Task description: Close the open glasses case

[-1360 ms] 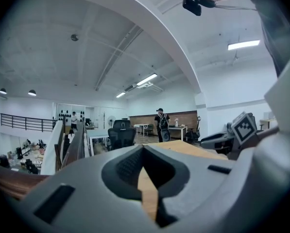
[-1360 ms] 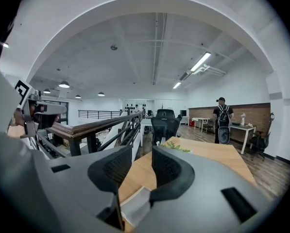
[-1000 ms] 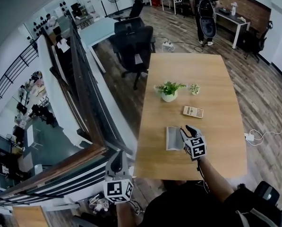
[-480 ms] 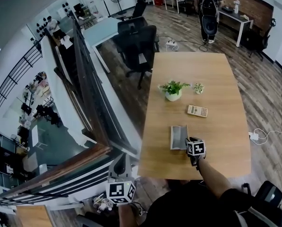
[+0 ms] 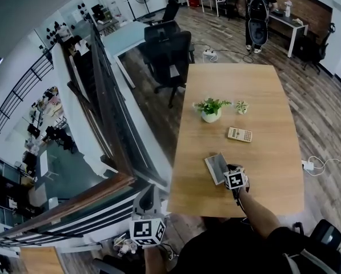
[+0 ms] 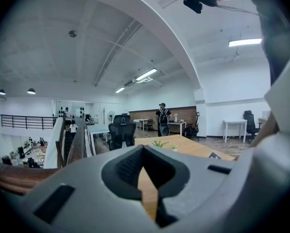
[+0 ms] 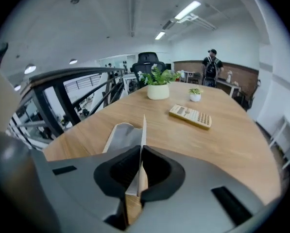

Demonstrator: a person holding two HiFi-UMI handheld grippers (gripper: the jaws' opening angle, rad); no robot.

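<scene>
Grey and open, the case [image 5: 216, 165] lies on the wooden table [image 5: 256, 90] near its front edge, right at the tips of the right gripper [image 5: 229, 170]. In the right gripper view the jaws are pressed together on the lid [image 7: 142, 130], a thin flap that stands on edge up the middle of the picture. The tray [image 7: 120, 136] lies flat on the wood just to the left of that flap. The case's long axis runs away from the jaws, roughly along their line of sight. Closing it therefore looks like a matter of tipping the lid over to the left, about that axis, until it comes down on the tray. The right gripper has hold of the lid and is plainly the nearer one. The left gripper [image 5: 148, 194] hangs off the table past its front left corner, well apart from the case. Its own view shows its jaws [image 6: 144, 152] brought together with nothing between them. A calculator [image 5: 239, 134] and two small plants [image 5: 211, 108] sit farther up the table, clear of the work. With nothing pinning the tray, the case may slide or lift rather than fold.
</scene>
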